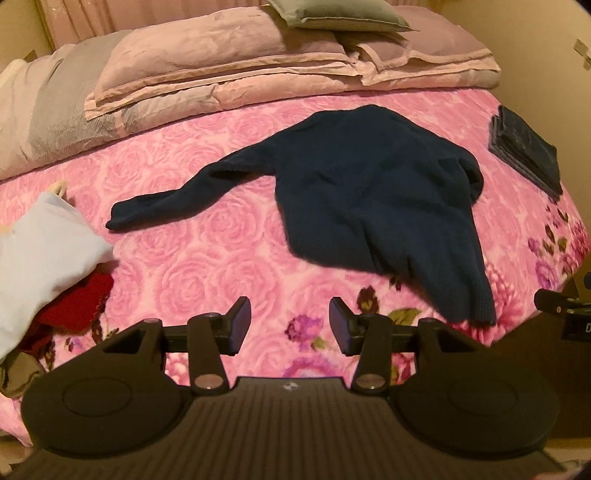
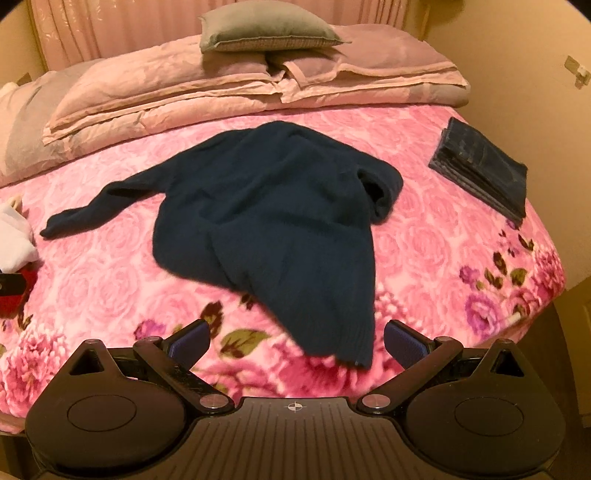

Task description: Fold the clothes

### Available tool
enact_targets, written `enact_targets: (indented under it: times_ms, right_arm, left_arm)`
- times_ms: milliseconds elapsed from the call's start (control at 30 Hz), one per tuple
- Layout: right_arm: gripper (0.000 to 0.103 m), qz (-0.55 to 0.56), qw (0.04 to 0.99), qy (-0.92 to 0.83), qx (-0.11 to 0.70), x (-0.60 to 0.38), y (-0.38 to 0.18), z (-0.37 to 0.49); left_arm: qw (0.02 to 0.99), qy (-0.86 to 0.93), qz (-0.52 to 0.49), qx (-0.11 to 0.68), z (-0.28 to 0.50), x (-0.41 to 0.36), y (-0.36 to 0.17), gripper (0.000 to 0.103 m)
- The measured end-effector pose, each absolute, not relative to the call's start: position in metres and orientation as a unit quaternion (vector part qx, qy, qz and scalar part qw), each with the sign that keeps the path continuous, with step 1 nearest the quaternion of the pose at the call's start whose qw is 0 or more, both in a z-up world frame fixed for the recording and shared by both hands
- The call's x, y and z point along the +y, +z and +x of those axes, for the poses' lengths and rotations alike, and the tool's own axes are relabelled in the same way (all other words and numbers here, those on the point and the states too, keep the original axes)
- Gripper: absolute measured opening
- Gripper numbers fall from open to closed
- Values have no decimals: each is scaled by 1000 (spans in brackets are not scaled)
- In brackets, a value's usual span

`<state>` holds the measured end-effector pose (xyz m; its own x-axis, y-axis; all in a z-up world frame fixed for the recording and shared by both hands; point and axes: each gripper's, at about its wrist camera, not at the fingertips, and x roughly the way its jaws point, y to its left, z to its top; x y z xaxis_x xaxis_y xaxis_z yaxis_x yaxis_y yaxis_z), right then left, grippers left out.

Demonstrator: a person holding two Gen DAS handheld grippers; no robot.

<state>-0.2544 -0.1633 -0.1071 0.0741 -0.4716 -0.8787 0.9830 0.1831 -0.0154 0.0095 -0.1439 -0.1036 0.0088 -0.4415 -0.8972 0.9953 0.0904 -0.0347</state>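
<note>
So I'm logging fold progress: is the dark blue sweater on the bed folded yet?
Not folded. The dark blue sweater lies rumpled on the pink blanket, one sleeve stretched out to the side, its hem bunched unevenly.

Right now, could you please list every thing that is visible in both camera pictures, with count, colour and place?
sweater: one, dark navy, spread unfolded mid-bed, one sleeve out to picture-left
folded garment: one, dark blue, far right on the bed
blanket: one, pink floral, covering the bed
folded bedding: one stack, pale pink, head of bed
small pillow: one, grey-green, atop the bedding
clothes pile: light blue and red, left edge
left gripper: open, empty
right gripper: open, empty, sweater hem just beyond it
</note>
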Motion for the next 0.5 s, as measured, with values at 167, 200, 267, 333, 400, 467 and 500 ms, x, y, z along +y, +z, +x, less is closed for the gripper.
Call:
enact_targets:
  times_ms: [167,200,267,333,400,467,500]
  right_arm:
    - [103,312,665,-535,417,-206,-122,-268]
    - [103,309,666,-531,423,-215,-126,-270]
    - [103,306,668,-521,435,-231,-136,-273]
    - [103,303,672,-510,444,-248,-148,-274]
    - [103,297,679,-499,449,-262,-159,-273]
    - [103,286,685,-492,455,-277,-171,-268]
    - [103,280,688,-489,457,-284,-177,-264]
  left_arm:
    - [635,-561,328,418,-1,-173,-116,44]
    - [639,-554,324,423,-1,-179,-119,44]
    - [648,-539,316,435,1,-188,-127,44]
    - [656,-524,309,447,4,-195,-134,44]
    - [664,-509,299,459,14,-200,-141,46]
    - [673,-493,289,469,25,-202,-150,49]
    - [676,-485,287,474,32,-203,-155,50]
